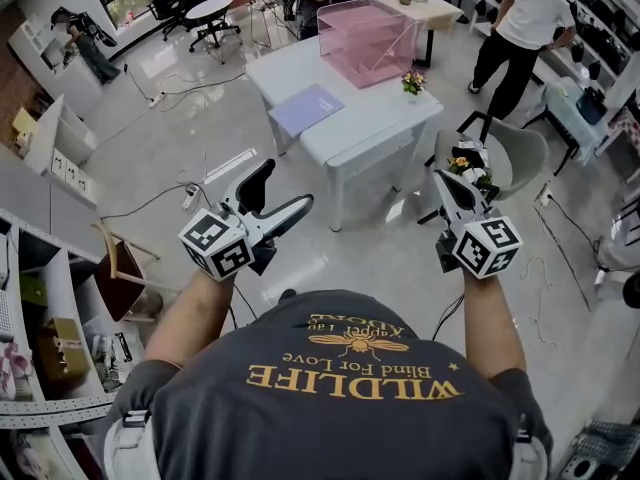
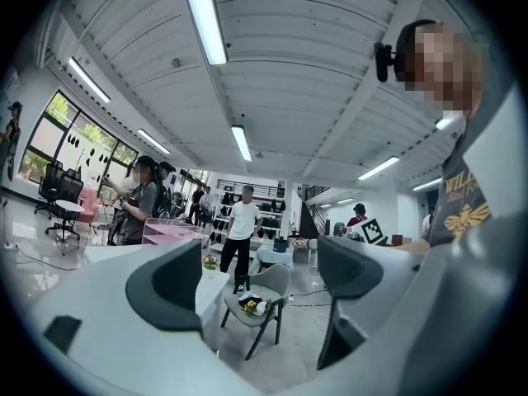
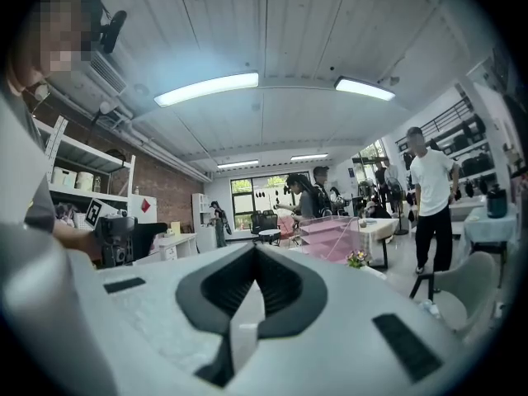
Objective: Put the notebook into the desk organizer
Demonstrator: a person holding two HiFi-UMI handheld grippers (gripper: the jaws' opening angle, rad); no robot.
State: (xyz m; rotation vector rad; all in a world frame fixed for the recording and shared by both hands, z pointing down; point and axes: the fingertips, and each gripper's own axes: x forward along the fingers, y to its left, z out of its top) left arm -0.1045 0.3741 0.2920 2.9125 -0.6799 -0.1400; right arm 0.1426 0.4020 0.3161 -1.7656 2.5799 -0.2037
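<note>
The person holds two grippers out in front, above the shiny floor. The left gripper has its jaws wide open. Nothing is between them. Through the gap you can only see the room far away. The right gripper has its jaws closed tight together, and they hold nothing.

The notebook is purple. It lies flat on the white table, well ahead of both sets of jaws and a little closer to the left ones. No jaws touch it.

The desk organizer is a pink see-through box. It stands on the same table, farther from the jaws than the notebook and a bit to its right. The notebook and the box are apart.

A small bunch of flowers stands on the table's right side, between the box and the right jaws.

A gray chair stands on the floor just past the right jaws, with something flowery on its seat. A person in a white shirt stands far beyond the right jaws.
</note>
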